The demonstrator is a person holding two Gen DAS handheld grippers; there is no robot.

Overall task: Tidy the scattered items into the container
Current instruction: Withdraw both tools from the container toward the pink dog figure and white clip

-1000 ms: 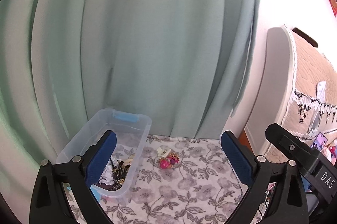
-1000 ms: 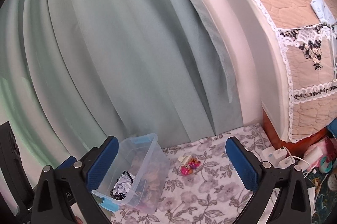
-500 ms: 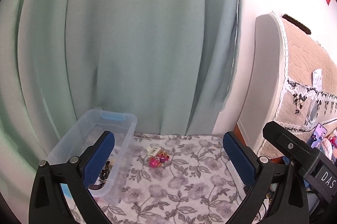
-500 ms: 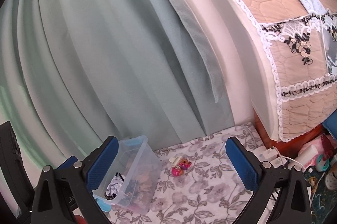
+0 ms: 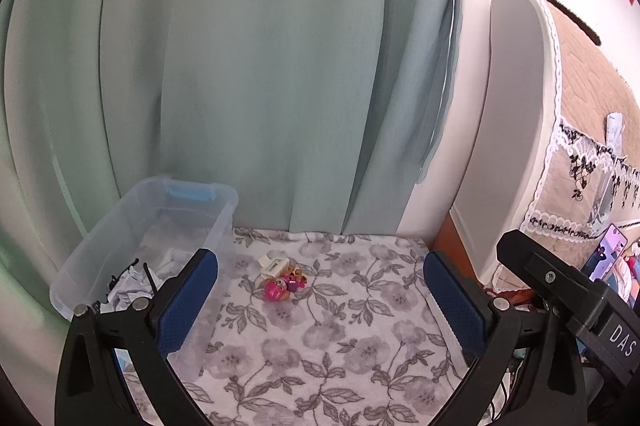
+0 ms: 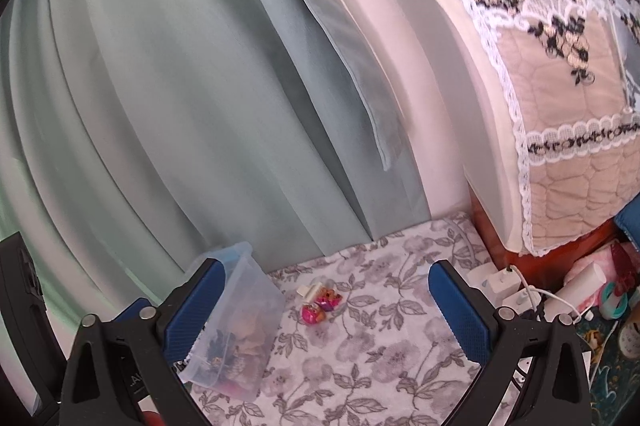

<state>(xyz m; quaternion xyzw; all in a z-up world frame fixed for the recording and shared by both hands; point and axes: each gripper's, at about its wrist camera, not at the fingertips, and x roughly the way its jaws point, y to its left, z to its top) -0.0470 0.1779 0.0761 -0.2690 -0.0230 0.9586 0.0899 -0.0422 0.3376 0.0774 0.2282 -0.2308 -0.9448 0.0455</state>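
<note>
On the floral cloth (image 5: 340, 338), small pink toys (image 5: 282, 284) beside my clear rectangular plastic bin (image 5: 120, 226), its long axis toward the curtain (image 5: 260, 66), my left gripper (image 5: 320, 290) and right gripper (image 6: 326, 300) spread wide, empty.

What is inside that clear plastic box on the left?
The clear box holds a jumble of small items, white and dark pieces at the near end. What lies underneath them, or behind the left gripper, is hidden.

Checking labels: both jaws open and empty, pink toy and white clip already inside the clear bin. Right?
Not quite. The pink toy and white clip lie on the floral cloth beside the clear bin, not inside it; the left wrist view shows this. Both jaws are open and empty.
</note>
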